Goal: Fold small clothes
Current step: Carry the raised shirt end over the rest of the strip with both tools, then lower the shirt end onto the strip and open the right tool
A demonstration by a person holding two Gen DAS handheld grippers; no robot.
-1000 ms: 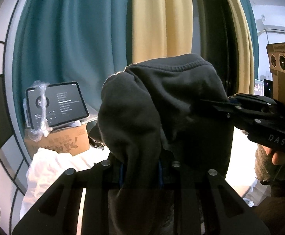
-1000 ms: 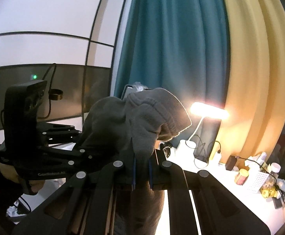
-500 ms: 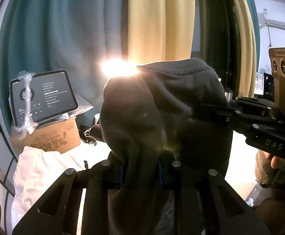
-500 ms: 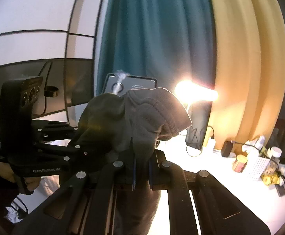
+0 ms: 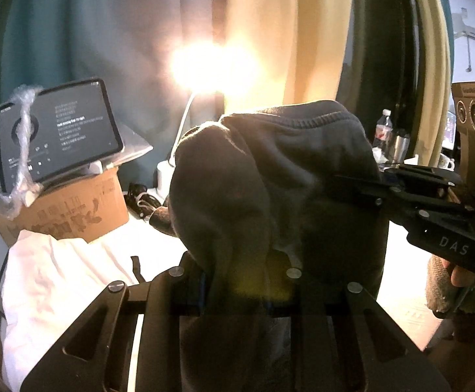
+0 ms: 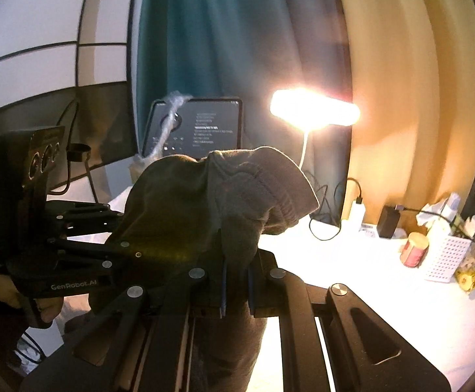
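A dark grey knit garment hangs in the air between both grippers, bunched up with its ribbed hem on top. My left gripper is shut on a thick fold of it at the bottom centre of the left wrist view. In the right wrist view my right gripper is shut on another fold of the same garment. The right gripper reaches in from the right in the left wrist view; the left gripper comes in from the left in the right wrist view. A white cloth lies on the table below.
A tablet leans on a cardboard box at the back left. A lit desk lamp glares before teal and yellow curtains. Cables, a charger, a red can and a white perforated basket crowd the table's right side. Bottles stand farther back.
Both grippers have sunk with the garment held between them and tilted downward. The lamp, tablet and table now show more fully behind the garment. The grips have not altered.
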